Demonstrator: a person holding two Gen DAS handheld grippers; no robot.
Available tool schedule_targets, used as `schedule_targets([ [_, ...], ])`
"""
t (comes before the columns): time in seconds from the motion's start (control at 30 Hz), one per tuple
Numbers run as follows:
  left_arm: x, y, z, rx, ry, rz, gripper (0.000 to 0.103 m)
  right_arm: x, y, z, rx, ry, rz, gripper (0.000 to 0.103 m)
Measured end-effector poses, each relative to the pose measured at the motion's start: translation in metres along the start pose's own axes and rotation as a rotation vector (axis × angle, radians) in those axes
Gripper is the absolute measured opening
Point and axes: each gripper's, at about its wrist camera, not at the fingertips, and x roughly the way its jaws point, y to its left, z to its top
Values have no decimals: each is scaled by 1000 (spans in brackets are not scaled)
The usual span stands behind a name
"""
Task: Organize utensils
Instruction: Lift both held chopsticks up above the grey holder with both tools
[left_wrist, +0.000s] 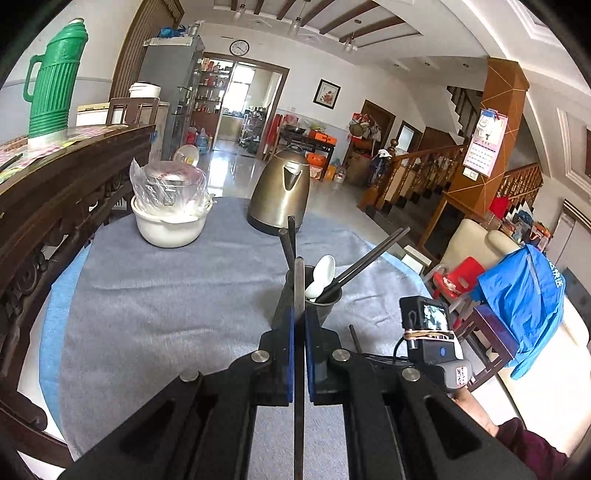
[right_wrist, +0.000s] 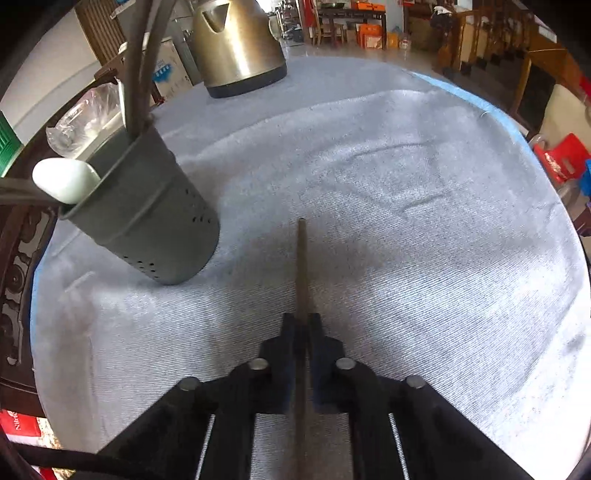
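- My left gripper (left_wrist: 299, 314) is clamped on a chopstick (left_wrist: 299, 369), gripped mid-length so the stick runs straight out between the pads. That way its far tip points at the holder (left_wrist: 328, 306) just beyond.
- My right gripper (right_wrist: 303, 325) pinches a second chopstick (right_wrist: 302, 266) the same way. Its far end hangs over bare cloth (right_wrist: 406, 221), with the holder off to the near left.
- The holder already carries a white spoon (left_wrist: 321, 277) and several chopsticks (left_wrist: 369, 258) leaning right and far, so the open gap is on its near side. I judge that is why my left stick comes in from there.
- I keep the right stick well apart from the holder, I think to leave the mouth free for one insertion at a time.
- The kettle (left_wrist: 280, 195) and a bowl (left_wrist: 170, 225) stand far back, out of the way.
- Risk: the light holder could tip if a stick pushes against its rim.
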Motion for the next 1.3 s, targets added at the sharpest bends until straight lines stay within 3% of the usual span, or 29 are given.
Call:
schedule_targets([
  [0.13,0,-2,1,-9,-16,13,5,-15,-8,-6,12,-43,49,6],
  [0.2,-3,-3,1,-14,-33,12,5,-30,-16,-10,33,-76,114,6],
  [0.4,-12,-11,2,-26,-105,-1,5,-84,-41,-19,118,-238,356,6],
  [0.57,-19,-16,9,-41,-144,-18,5,-128,-38,-21,119,-384,439,6],
  [0.93,-57,-2,49,-98,-356,3,5,-200,-22,-16,109,-682,520,6],
  [1.13,-54,15,92,-49,-477,57,5,-228,6,2,65,-845,467,6],
  [1.3,-24,45,135,-10,-538,89,5,-234,36,21,42,-934,397,6],
])
